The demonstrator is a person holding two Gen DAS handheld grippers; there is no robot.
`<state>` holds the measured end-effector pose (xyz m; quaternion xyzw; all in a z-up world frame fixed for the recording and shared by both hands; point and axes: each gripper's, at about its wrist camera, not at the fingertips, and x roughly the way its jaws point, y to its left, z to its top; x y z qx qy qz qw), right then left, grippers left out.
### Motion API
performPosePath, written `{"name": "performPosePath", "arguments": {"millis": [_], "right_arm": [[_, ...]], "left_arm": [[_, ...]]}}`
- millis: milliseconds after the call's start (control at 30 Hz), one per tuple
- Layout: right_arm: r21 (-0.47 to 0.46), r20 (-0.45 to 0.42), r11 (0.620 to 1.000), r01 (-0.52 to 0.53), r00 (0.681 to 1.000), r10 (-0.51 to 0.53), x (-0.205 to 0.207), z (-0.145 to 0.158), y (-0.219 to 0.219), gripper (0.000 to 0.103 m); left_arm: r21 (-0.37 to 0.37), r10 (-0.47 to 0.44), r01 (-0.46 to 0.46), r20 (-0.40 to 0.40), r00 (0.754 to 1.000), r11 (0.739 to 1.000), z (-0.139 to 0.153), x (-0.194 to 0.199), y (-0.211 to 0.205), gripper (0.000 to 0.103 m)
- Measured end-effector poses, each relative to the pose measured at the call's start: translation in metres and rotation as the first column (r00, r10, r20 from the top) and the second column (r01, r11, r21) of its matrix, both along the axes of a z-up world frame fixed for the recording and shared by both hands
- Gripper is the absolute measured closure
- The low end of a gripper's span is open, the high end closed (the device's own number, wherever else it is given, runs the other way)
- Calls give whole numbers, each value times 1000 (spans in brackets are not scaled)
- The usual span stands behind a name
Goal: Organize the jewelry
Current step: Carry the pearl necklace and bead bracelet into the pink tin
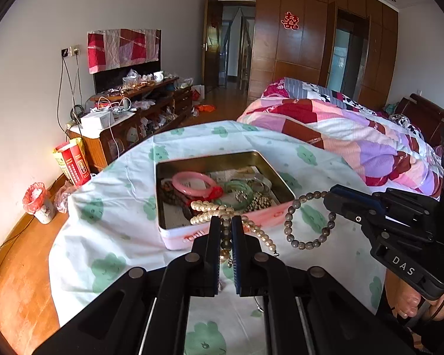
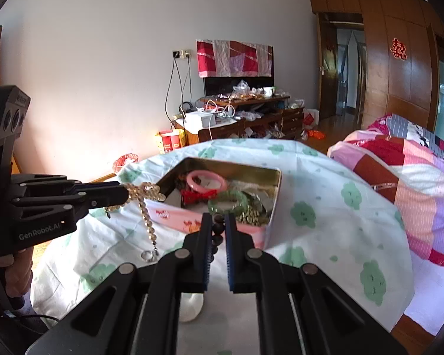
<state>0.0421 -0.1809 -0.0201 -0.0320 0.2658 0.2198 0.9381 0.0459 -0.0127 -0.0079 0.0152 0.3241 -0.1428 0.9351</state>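
An open pink tin box [image 1: 263, 217] [image 2: 276, 189] sits on the cloth-covered table and holds a pink bangle [image 1: 192, 182] [image 2: 205, 181], a green bangle [image 1: 239, 189] [image 2: 228, 199], a red piece and several bead strings. My left gripper [image 1: 225, 224] [image 2: 127, 193] is shut on a pearl necklace [image 1: 210, 211] [image 2: 146, 207] that hangs over the box's near rim. My right gripper [image 2: 219, 222] [image 1: 330, 199] is shut on a dark bead bracelet [image 1: 305, 222] [image 2: 217, 230], held just right of the box.
The table wears a white cloth with green clouds [image 1: 109, 216] [image 2: 325, 213]. A bed with a patchwork quilt [image 1: 355, 136] [image 2: 414, 177] lies to the right. A cluttered wooden cabinet [image 1: 133, 112] [image 2: 245, 118] stands by the far wall. A small bin [image 1: 40, 201] is on the floor.
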Motion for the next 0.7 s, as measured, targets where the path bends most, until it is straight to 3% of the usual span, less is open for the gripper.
{"name": "performPosePath", "arguments": {"millis": [700], "right_arm": [[-22, 65, 1000, -2, 998, 4, 38, 26, 15, 93]], "left_arm": [[41, 58, -62, 105, 993, 997, 29, 30, 8, 97]]}}
